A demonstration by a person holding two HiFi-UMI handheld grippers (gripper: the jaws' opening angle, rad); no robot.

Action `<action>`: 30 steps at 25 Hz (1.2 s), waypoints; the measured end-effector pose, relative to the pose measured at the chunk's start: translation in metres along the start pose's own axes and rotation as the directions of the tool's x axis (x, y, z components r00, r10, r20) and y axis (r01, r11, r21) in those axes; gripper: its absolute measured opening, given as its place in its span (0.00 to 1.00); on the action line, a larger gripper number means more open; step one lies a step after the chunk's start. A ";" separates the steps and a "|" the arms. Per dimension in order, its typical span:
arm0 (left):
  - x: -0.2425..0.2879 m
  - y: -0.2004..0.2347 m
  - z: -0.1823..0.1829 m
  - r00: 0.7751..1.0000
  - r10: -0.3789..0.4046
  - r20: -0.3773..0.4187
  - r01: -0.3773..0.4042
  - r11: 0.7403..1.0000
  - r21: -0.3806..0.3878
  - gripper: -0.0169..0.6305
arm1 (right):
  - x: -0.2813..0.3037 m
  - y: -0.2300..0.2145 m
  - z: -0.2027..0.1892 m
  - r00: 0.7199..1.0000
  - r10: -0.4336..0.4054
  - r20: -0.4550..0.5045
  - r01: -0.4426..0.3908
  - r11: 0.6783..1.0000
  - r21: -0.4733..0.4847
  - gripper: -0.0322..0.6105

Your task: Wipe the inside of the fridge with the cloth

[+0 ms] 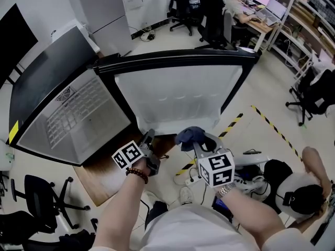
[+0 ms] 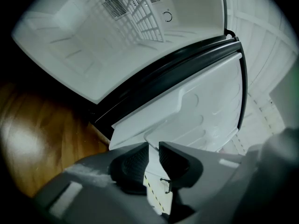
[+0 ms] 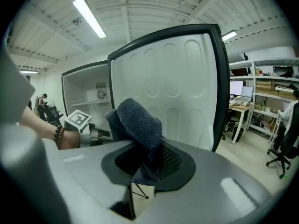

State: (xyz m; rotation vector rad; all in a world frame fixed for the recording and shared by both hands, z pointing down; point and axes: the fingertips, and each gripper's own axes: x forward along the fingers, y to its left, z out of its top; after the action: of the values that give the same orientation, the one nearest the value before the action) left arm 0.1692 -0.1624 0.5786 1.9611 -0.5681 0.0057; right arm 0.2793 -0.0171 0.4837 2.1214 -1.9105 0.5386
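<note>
- Cloth [image 3: 138, 122]: dark blue and bunched, clamped between the jaws of the right gripper [image 3: 148, 158] and standing up above them.
- Cloth position: in front of the white inner panel of the open door [image 1: 178, 95], near its lower edge in the head view.
- Left gripper [image 2: 153, 149]: jaws a narrow gap apart, nothing between them.
- Left gripper aim: at the fridge [image 2: 93, 45], where door meets cabinet.

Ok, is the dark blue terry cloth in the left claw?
No, the dark blue terry cloth is clamped in the right claw; the left claw is empty.
</note>
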 end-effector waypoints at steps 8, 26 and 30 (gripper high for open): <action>-0.022 -0.013 -0.010 0.998 -0.061 -0.034 0.061 0.998 0.009 0.12 | 0.010 0.043 -0.038 0.992 0.099 -0.079 -0.103 0.994 -0.043 0.15; -0.035 -0.037 -0.005 0.979 -0.084 -0.185 0.087 0.996 0.009 0.10 | 0.102 0.090 -0.064 0.981 0.131 -0.145 -0.135 0.991 -0.018 0.15; -0.035 -0.046 0.002 0.975 -0.108 -0.195 0.108 0.994 -0.009 0.10 | 0.122 0.093 -0.062 0.982 0.123 -0.143 -0.122 0.992 0.011 0.15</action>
State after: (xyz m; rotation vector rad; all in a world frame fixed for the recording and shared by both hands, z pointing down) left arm 0.1556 -0.1348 0.5300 1.9633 -0.3324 0.1288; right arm 0.1903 -0.1129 0.5848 1.9182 -1.9686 0.6984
